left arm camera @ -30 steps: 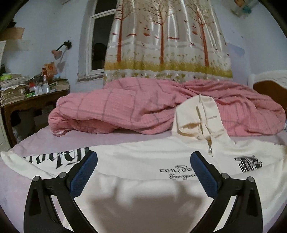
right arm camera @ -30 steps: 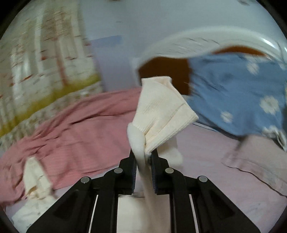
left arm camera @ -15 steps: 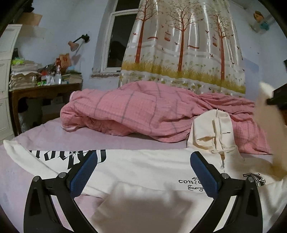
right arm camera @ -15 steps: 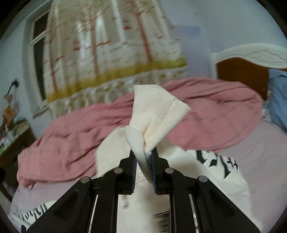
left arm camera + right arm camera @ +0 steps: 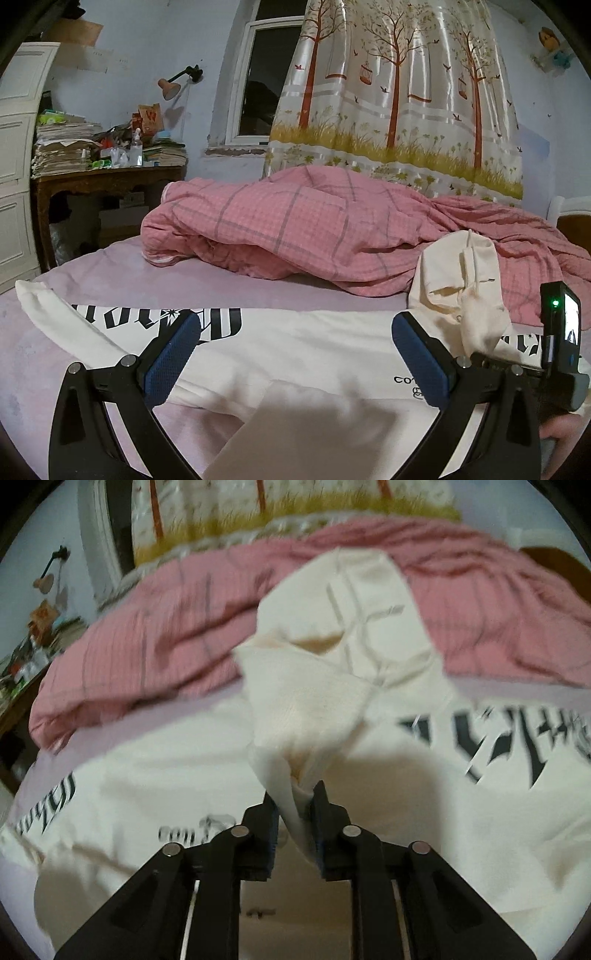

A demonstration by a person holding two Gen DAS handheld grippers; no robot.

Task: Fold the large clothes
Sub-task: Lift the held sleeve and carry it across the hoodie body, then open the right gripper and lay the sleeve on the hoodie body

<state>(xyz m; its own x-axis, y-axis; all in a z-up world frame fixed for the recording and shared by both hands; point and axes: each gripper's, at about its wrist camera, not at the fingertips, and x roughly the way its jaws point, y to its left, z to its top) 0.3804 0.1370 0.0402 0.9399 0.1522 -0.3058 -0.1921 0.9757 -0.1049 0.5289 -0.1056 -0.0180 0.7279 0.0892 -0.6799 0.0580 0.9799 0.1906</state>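
Note:
A cream hoodie (image 5: 295, 350) with black lettering lies spread flat on the lilac bed sheet (image 5: 221, 280), its hood (image 5: 461, 266) resting against the quilt. My left gripper (image 5: 295, 325) hovers low over the hoodie's chest, wide open, with nothing between its blue pads. My right gripper (image 5: 295, 806) holds the ribbed sleeve cuff (image 5: 306, 716) above the hoodie's (image 5: 166, 775) chest, in front of the hood (image 5: 351, 609). Its jaws are opening, and the cuff still fills the gap between them. In the left wrist view, that cuff (image 5: 480, 321) hangs at the right.
A rumpled pink checked quilt (image 5: 314, 221) covers the far half of the bed. A wooden table (image 5: 103, 177) stacked with papers and bottles and a white cabinet (image 5: 14, 166) stand at the left. A tree-print curtain (image 5: 399, 110) hangs behind; a hand (image 5: 561, 428) shows at bottom right.
My right gripper swept the sleeve cuff from the headboard side across and down over the hoodie's chest, coming into the left wrist view. Its jaws stand slightly wider. The left gripper shifted a little.

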